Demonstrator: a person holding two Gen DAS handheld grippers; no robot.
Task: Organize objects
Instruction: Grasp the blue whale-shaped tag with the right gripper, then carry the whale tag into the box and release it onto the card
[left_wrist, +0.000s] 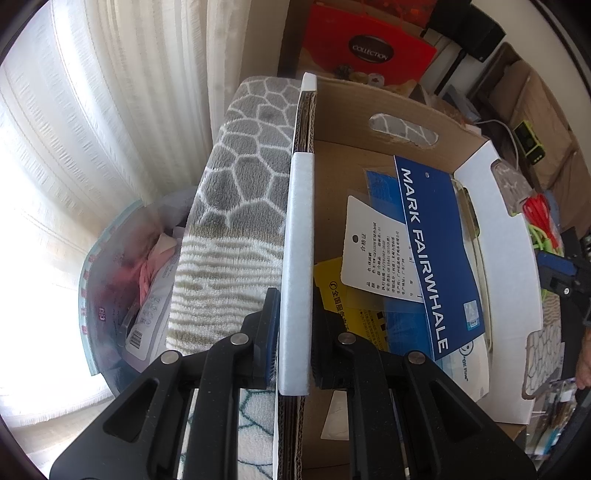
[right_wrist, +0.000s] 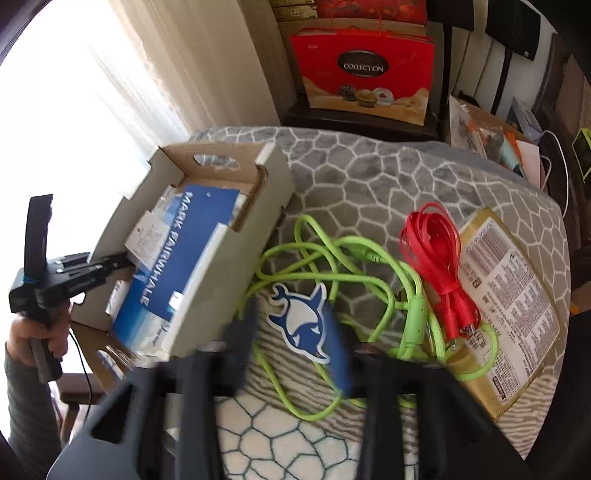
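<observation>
Firstly, left wrist view. Left gripper (left_wrist: 293, 347) is clamped narrow on the white-edged side wall of the cardboard box (left_wrist: 295, 236), one pad outside, one inside. The wall runs from 6 o'clock up toward 12. Inside the box, at 3 o'clock from the wall: a blue "MARK FAIRWHALE" card (left_wrist: 436, 258) lying diagonally, a white paper tag (left_wrist: 373, 254) overlapping its left edge, a yellow card (left_wrist: 332, 291) partly under the tag. A cut-out handle hole sits in the far wall at 1 o'clock. Outside the wall, at 9 to 11 o'clock: grey blanket (left_wrist: 240, 173) with a white web pattern. A clear plastic bag (left_wrist: 122, 280) with pink contents lies at 8 o'clock. Red gift box (left_wrist: 369, 48) marked "COLLECTION" at 12 o'clock.

Right wrist view. Right gripper (right_wrist: 299, 354) sits blurred at 6 o'clock; its jaws stand apart and the pads press on nothing. A blue whale-logo card (right_wrist: 306, 325) lies between them on the blanket; contact cannot be told through the blur. Green cable (right_wrist: 347, 266) sprawls loose at centre. Red cable (right_wrist: 439, 258), coiled, lies at 3 o'clock, resting partly on a gold-coloured packet (right_wrist: 513, 306). Box sits at 9 to 10 o'clock, tilted, held by the other gripper with a person's hand (right_wrist: 37, 332) below it at 8 o'clock.
</observation>
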